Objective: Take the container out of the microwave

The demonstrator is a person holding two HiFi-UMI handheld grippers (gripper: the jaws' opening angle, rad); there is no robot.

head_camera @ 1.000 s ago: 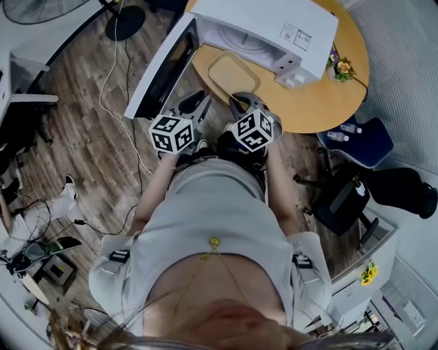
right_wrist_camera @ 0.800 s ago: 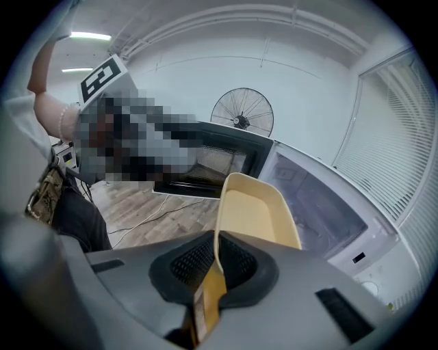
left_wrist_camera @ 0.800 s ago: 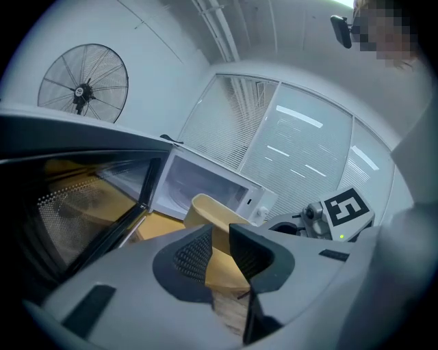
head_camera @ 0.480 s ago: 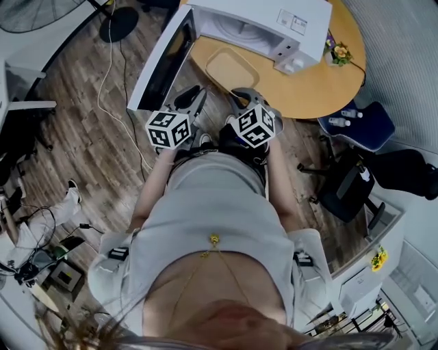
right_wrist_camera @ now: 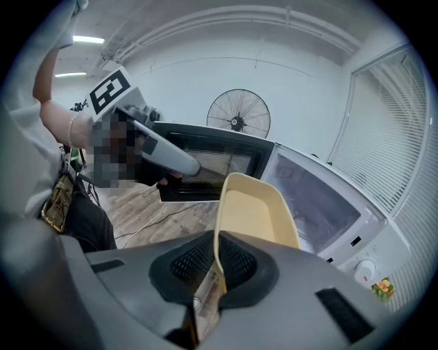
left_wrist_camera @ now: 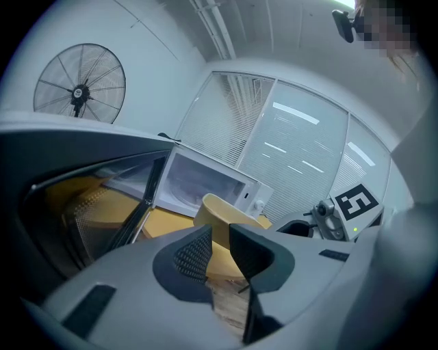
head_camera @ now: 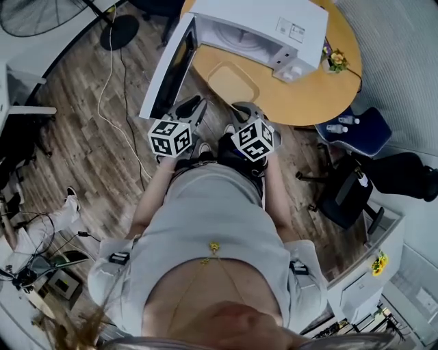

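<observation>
The pale yellow container [head_camera: 233,83] is outside the white microwave [head_camera: 263,27], over the round wooden table [head_camera: 321,89], just in front of the oven's open mouth. My right gripper [right_wrist_camera: 215,256] is shut on the near rim of the container [right_wrist_camera: 256,205]. In the head view the right gripper [head_camera: 241,108] reaches the container's near edge. The left gripper [head_camera: 191,107] hangs beside the open microwave door [head_camera: 168,68], holding nothing. Its pads stand narrowly apart in the left gripper view [left_wrist_camera: 220,243], with the container [left_wrist_camera: 219,213] beyond them.
The open door [right_wrist_camera: 205,167] juts out over the floor to the left of the table. A small pot of flowers [head_camera: 337,60] stands right of the microwave. Dark chairs [head_camera: 352,137] are at the right, a fan [head_camera: 41,10] and a cable [head_camera: 113,89] on the wooden floor at the left.
The container, held by the right gripper, has come a little further out from the microwave's mouth toward the table's near edge. The left gripper has hardly moved.
</observation>
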